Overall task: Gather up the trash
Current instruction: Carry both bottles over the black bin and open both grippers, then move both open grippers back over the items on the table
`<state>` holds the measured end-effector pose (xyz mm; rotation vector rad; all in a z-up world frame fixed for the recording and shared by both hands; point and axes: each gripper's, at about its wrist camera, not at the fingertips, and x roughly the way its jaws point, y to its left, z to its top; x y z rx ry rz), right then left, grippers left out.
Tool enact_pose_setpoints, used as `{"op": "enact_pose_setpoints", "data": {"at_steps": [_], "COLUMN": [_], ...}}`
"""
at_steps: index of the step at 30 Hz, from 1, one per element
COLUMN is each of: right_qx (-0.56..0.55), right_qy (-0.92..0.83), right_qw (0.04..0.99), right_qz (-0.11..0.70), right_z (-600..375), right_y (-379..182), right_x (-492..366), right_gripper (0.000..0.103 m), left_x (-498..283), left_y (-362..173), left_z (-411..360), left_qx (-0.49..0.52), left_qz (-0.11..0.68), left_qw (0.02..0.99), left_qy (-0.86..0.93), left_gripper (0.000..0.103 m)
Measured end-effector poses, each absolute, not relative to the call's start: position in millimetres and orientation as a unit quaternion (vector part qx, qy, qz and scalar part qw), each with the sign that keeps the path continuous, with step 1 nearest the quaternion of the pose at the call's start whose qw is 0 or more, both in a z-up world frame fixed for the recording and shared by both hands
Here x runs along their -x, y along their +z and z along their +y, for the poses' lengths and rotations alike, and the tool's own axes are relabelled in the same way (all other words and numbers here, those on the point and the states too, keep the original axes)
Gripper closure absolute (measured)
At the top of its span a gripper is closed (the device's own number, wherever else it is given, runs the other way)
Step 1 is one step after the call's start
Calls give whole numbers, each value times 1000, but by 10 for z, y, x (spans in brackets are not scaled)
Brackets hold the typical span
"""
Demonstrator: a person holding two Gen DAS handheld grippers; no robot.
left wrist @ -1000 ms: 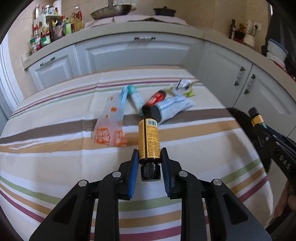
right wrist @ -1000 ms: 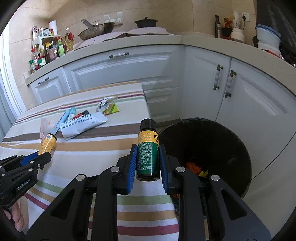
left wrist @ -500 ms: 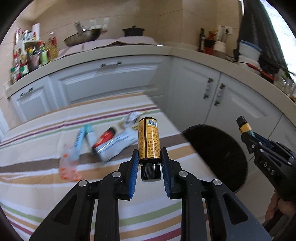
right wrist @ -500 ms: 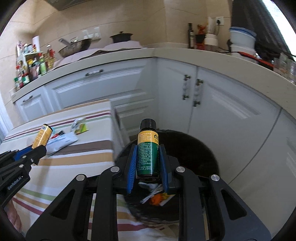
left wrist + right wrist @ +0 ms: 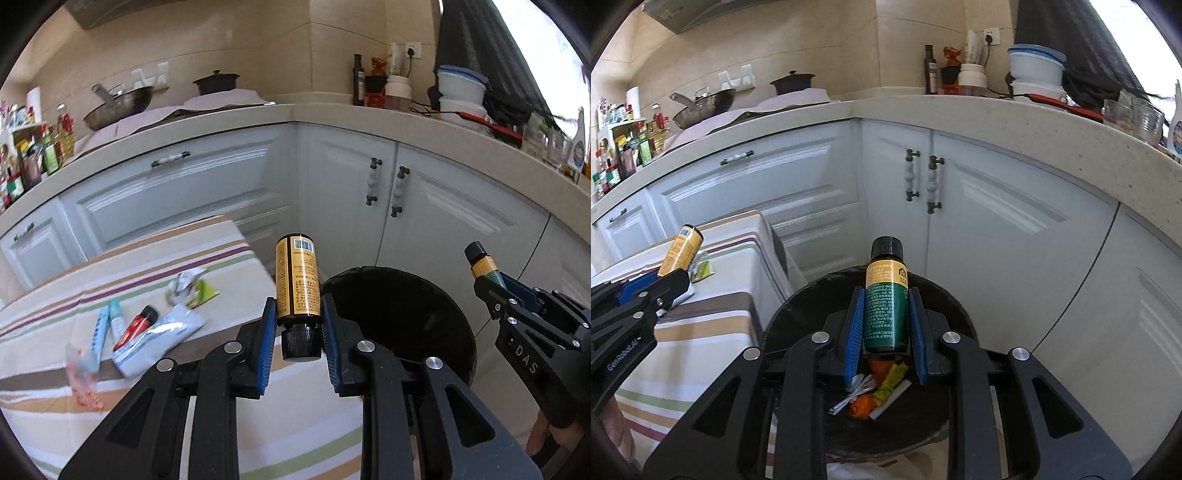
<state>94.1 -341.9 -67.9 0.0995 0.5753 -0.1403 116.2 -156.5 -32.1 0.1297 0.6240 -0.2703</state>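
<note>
in my left gripper [image 5: 299,334] i'm grasping a small brown bottle with a yellow label [image 5: 298,280] between the blue pads, black cap toward me and base pointing away, at the edge of the striped-cloth worktop [image 5: 155,424]. my right gripper [image 5: 884,334] is clenched on a small dark bottle with a green and yellow label [image 5: 886,310], black cap pointing away, directly above the round black trash bin [image 5: 934,302]. inside the bin i see orange scraps, a yellow-green wrapper and white strips lying on the bottom. the bin stands on the floor just beside the worktop's end, in front of the white corner cabinets [image 5: 1015,229]. farther left on the worktop lie a pale blue pouch [image 5: 159,341], a red tube with a black cap [image 5: 136,326], 2 light blue tubes [image 5: 107,326], a clear wrapper with orange print [image 5: 83,376] and a crumpled green and white packet [image 5: 192,288]. beyond the cabinets the kitchen counter carries a pan, a dark pot and bottles.
</note>
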Motion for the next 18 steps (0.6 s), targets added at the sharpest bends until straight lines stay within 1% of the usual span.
{"op": "enact_pose_setpoints", "data": {"at_steps": [13, 14, 15, 17, 18], "right_qx": [-58, -58, -58, -61, -62], "right_qy": [-86, -88, -92, -96, -100], "right_qw": [948, 947, 947, 945, 945], "right_qz": [301, 302, 303, 306, 305], "right_z": [-3657, -3667, -3682, -3700, -3707], "right_y": [-918, -935, -958, -990, -998], "right_x": [-1247, -1266, -1295, -1336, -1345], "right_gripper": [80, 79, 77, 65, 63], "left_x": [-1482, -1498, -1518, -1537, -1539], "left_y": [-604, -619, -637, -652, -651], "left_z": [-2055, -2066, -2074, -2058, -2044], "left_qx": [-104, -106, -107, -104, -101], "left_qz": [339, 341, 344, 348, 347], "left_qw": [923, 923, 922, 921, 922], "left_qy": [-148, -146, -144, -142, -141], "left_gripper": [77, 75, 71, 66, 63]}}
